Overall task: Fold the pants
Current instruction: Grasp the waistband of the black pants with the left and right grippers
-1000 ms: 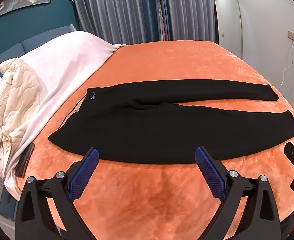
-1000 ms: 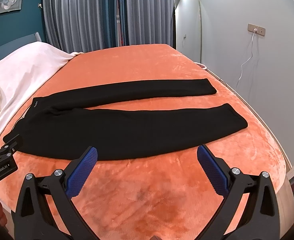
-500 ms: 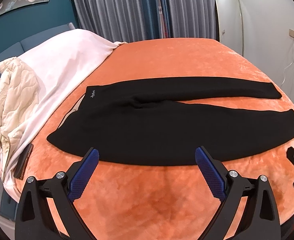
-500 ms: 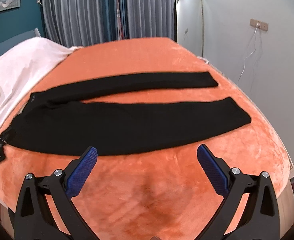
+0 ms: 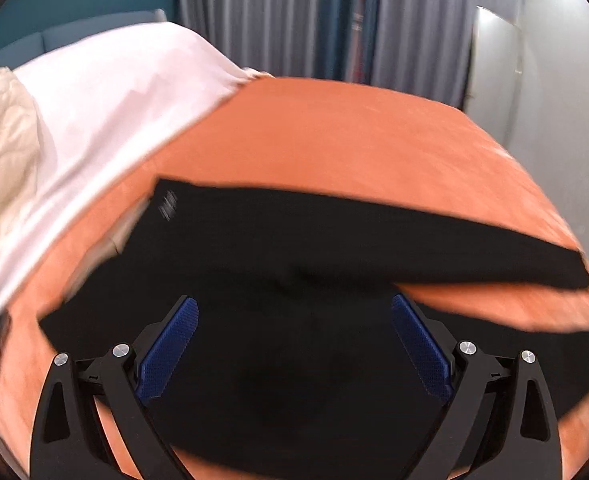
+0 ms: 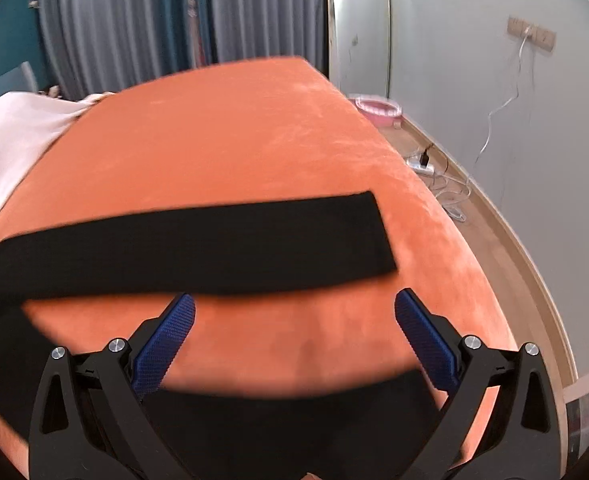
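Black pants (image 5: 294, 248) spread flat on the orange bedspread (image 5: 354, 128), filling the centre and lower half of the left wrist frame, waistband toward the left edge, one leg running out to the right edge. Left gripper (image 5: 294, 344) low over the seat of the pants, blue pads (image 5: 166, 344) spread wide, nothing between them. Blurred, so possibly just above the cloth rather than touching. White sheet (image 5: 106, 92) in the upper left.

In the right wrist frame, far leg (image 6: 198, 248) across the middle, near leg (image 6: 294, 432) along the bottom. Right gripper (image 6: 294, 336) wide apart too, empty, over the orange strip between the legs.
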The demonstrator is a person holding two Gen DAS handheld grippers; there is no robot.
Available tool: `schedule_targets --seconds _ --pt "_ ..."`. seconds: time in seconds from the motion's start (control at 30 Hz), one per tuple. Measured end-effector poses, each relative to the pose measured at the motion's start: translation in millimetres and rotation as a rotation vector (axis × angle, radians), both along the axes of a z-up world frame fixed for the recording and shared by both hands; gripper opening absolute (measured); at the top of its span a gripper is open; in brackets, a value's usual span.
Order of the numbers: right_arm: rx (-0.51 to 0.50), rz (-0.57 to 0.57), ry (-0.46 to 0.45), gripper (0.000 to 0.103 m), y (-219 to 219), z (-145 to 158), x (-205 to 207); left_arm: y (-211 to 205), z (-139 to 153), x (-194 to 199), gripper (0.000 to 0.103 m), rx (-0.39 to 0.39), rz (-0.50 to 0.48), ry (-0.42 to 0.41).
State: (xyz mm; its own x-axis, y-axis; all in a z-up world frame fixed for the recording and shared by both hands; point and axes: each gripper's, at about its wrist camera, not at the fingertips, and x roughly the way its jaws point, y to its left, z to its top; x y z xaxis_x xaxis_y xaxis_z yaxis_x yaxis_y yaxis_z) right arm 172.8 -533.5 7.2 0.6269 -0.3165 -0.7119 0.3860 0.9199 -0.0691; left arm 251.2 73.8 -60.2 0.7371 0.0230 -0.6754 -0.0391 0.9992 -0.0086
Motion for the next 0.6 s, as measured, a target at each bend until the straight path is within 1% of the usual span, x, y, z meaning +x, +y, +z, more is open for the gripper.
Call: schedule_targets --seconds 0.07,0.13,0.17,0.2,0.27,0.33,0.4,0.47,0.5,0.53,0.6 --pt "0.017 -0.037 0.015 0.098 -34 -5 32 17 -4 37 0.095 0.045 0.050 0.003" --pt "0.046 -0.070 0.040 0.098 -64 -14 62 47 -12 85 0.095 0.059 0.105 0.034" --pt "0.053 -0.092 0.048 0.098 -79 -19 78 67 -20 114 0.095 0.065 0.133 0.078" --pt "0.057 -0.096 0.054 0.098 -87 -23 88 81 -25 129 0.095 0.067 0.160 0.106" --pt "0.078 -0.094 0.067 0.098 -98 -33 105 118 -37 166 0.095 0.038 0.209 0.159" --pt "0.083 -0.091 0.086 0.098 -102 -44 115 146 -48 187 0.095 0.026 0.245 0.196" --pt "0.093 -0.065 0.112 0.098 -100 -58 126 171 -62 203 0.095 0.004 0.288 0.243" --pt "0.083 -0.049 0.137 0.098 -100 -69 134 188 -71 211 0.095 0.001 0.308 0.254" --pt "0.075 -0.043 0.151 0.098 -99 -75 138 192 -74 215 0.095 -0.005 0.305 0.260" --pt "0.059 -0.035 0.145 0.098 -98 -78 141 195 -78 219 0.095 -0.007 0.298 0.268" --pt "0.077 -0.032 0.129 0.098 -103 -80 143 198 -88 226 0.095 0.004 0.277 0.294"
